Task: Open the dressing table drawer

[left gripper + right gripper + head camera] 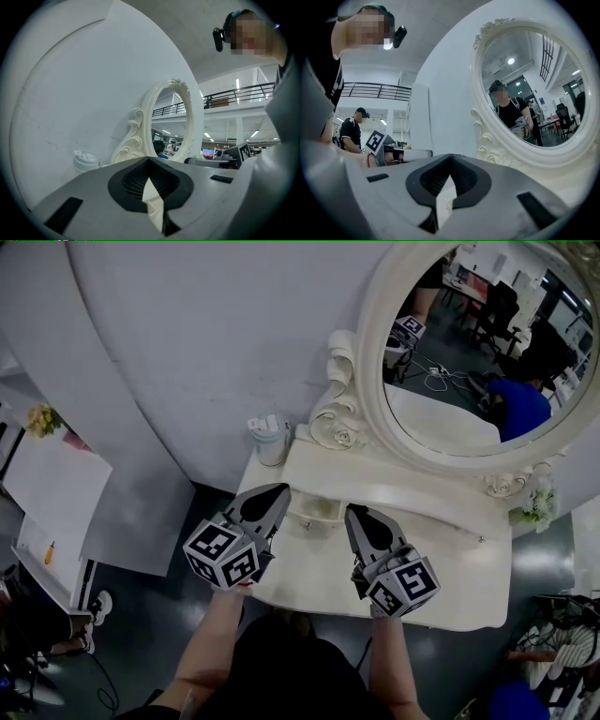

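Over the near edge of a white dressing table point(469, 568), a person holds two tools side by side and level, pointing toward the oval mirror point(375, 362) at the far side. The left hand-held gripper point(282, 489) has its jaws closed tip to tip with nothing between them. The right hand-held gripper point(352, 511) is narrowed to the same closed, empty state. Each gripper's own view shows only pale furniture through the slit below the tips.

The drawer point(316, 511) is a small one. It sits in the near face of the raised ledge point(412, 486) under the mirror, between the two tools and just beyond their tips. It appears to jut a little toward the near side, and a shadowed hollow shows on its top. That would fit a drawer already drawn out. At this size, though, it could equally be a shut front with moulded trim, so the pictures do not settle how far the job has gone. Neither tool touches it, so no pull is under way here.

Its front is cream like the rest of the piece, with what may be a small knob at its near left corner. A lidded cup point(270, 439) stands at the far left of the tabletop point(309, 579), well clear of the drawer.
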